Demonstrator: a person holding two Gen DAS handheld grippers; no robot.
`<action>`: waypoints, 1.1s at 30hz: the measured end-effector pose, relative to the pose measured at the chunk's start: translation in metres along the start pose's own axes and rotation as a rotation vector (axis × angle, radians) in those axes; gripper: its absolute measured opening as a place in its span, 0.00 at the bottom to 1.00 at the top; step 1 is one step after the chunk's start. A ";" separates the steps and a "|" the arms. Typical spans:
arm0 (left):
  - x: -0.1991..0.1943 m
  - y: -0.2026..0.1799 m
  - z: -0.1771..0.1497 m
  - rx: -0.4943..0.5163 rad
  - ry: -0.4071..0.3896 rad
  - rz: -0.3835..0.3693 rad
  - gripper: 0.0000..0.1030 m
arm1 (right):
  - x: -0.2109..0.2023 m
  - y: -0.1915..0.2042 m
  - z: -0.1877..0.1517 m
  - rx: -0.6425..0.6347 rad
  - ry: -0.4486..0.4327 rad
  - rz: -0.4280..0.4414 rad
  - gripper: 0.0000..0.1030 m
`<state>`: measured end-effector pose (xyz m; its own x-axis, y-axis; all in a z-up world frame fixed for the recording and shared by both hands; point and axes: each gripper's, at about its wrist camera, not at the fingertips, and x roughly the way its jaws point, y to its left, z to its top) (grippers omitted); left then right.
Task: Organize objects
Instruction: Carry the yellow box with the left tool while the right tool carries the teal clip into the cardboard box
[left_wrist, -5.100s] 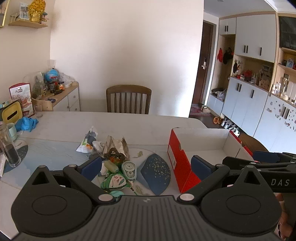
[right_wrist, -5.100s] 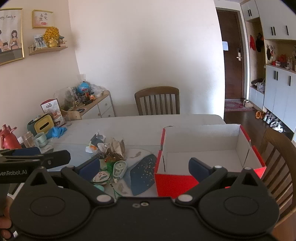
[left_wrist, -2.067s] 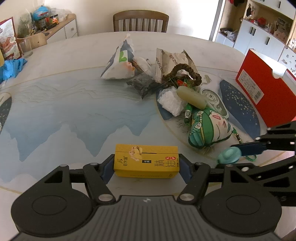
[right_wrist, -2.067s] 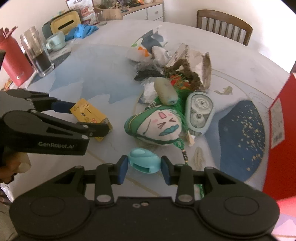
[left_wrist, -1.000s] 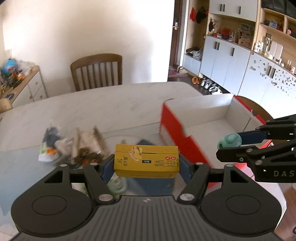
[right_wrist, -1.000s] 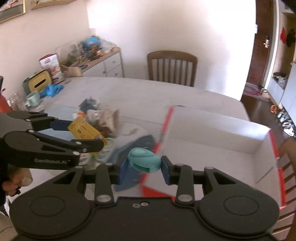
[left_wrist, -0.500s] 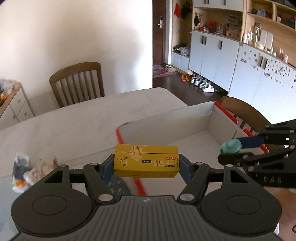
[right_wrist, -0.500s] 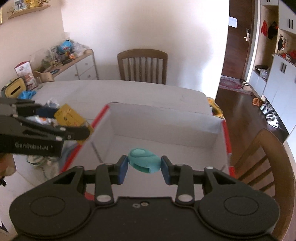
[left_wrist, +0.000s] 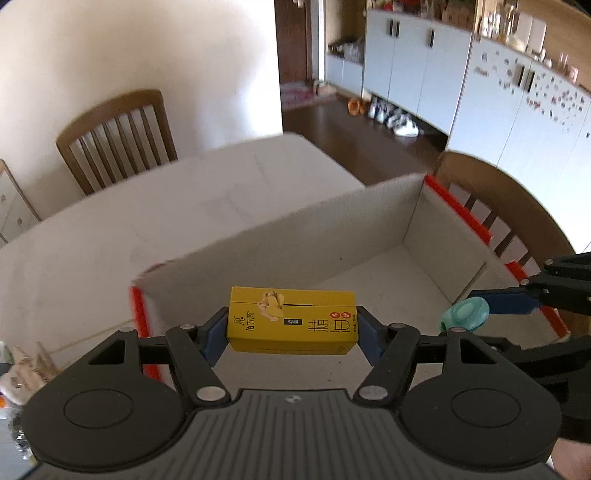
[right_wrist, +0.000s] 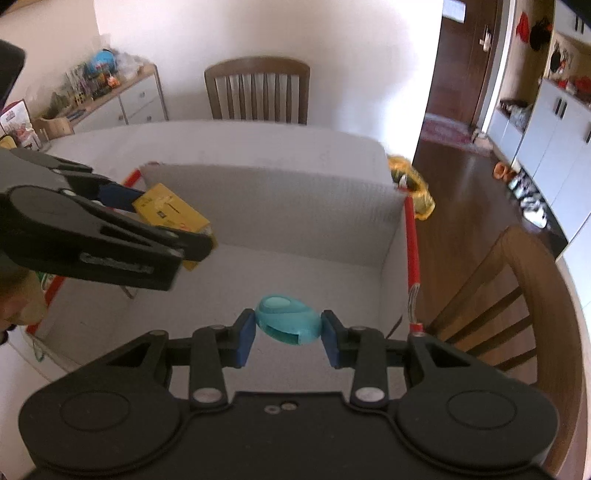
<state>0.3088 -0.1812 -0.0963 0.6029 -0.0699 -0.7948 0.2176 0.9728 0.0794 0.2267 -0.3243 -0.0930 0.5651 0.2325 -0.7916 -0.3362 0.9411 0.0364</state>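
My left gripper (left_wrist: 291, 330) is shut on a small yellow carton (left_wrist: 293, 320) held crosswise between its blue pads, above the left end of the red cardboard box (left_wrist: 458, 218) with a pale inside. My right gripper (right_wrist: 288, 334) is shut on a small teal oval object (right_wrist: 289, 319), which hangs over the box floor (right_wrist: 221, 291) nearer the right end. In the right wrist view the left gripper (right_wrist: 168, 214) with the yellow carton (right_wrist: 173, 212) comes in from the left. The left wrist view shows the teal object (left_wrist: 464, 314) at the right.
The box sits on a white table (left_wrist: 129, 225) with wooden chairs at the far side (right_wrist: 258, 90) and close on the right (right_wrist: 517, 295). A few leftover items (left_wrist: 22, 369) lie at the left edge. A yellow thing (right_wrist: 413, 192) sits beyond the box's far corner.
Both grippers have travelled from the pile of items to the right and slightly down, and now hang over the inside of the box. Each still grips its object.
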 end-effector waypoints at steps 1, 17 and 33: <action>0.008 -0.004 0.001 0.004 0.021 0.003 0.68 | 0.004 -0.002 -0.001 0.001 0.017 0.011 0.36; 0.068 -0.017 0.003 0.023 0.186 0.024 0.68 | 0.047 0.012 -0.011 -0.080 0.221 0.055 0.35; 0.074 -0.004 -0.014 -0.034 0.261 0.008 0.69 | 0.054 0.027 -0.024 -0.093 0.313 0.041 0.36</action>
<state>0.3418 -0.1869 -0.1636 0.3855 -0.0071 -0.9227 0.1846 0.9804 0.0696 0.2305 -0.2920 -0.1496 0.2959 0.1694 -0.9401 -0.4294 0.9027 0.0275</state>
